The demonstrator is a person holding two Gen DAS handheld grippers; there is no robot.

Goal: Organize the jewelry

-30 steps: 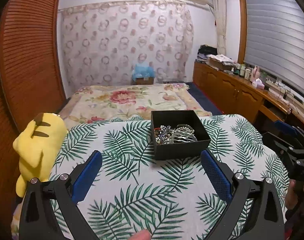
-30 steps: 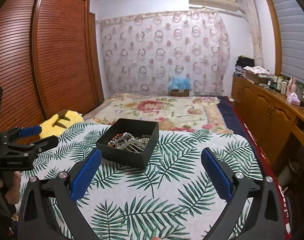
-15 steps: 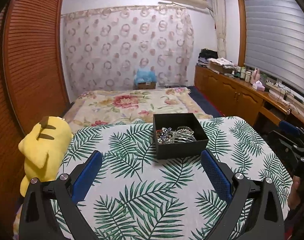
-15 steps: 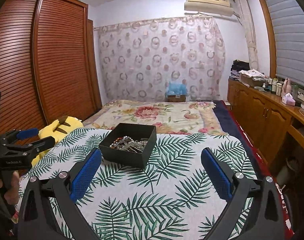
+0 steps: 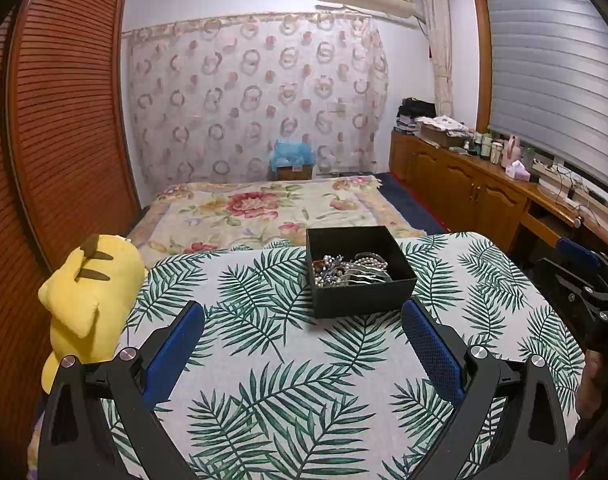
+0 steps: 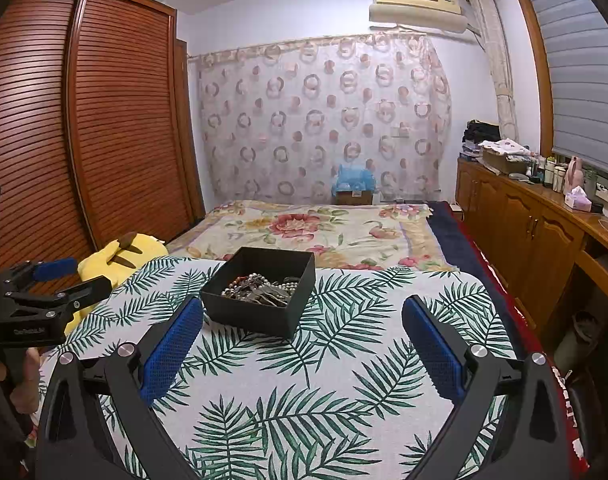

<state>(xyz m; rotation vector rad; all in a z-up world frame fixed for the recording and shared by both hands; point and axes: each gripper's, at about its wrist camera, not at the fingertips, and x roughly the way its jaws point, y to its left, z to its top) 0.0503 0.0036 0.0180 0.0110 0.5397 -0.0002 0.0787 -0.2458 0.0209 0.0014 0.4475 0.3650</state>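
Observation:
A black open box [image 5: 359, 292] stands on the palm-leaf tablecloth [image 5: 264, 360] near the table's far edge. It holds a tangle of bead and pearl jewelry [image 5: 349, 270]. The box also shows in the right wrist view [image 6: 260, 308], with the jewelry [image 6: 260, 288] inside. My left gripper [image 5: 302, 320] is open and empty, just short of the box and above the cloth. My right gripper [image 6: 302, 320] is open and empty, the box ahead and to its left. Each gripper shows at the edge of the other's view, the right one [image 5: 583, 280] and the left one [image 6: 52, 284].
A yellow plush toy [image 5: 88, 300] lies at the table's left edge. Beyond the table is a bed with a floral cover [image 5: 264, 208]. A slatted wooden wardrobe [image 6: 84, 140] runs along the left, a wooden sideboard [image 6: 535, 224] with bottles along the right.
Both grippers have lifted and tilted up a little, so the box sits lower and a bit farther in each view. Both stay open and empty.

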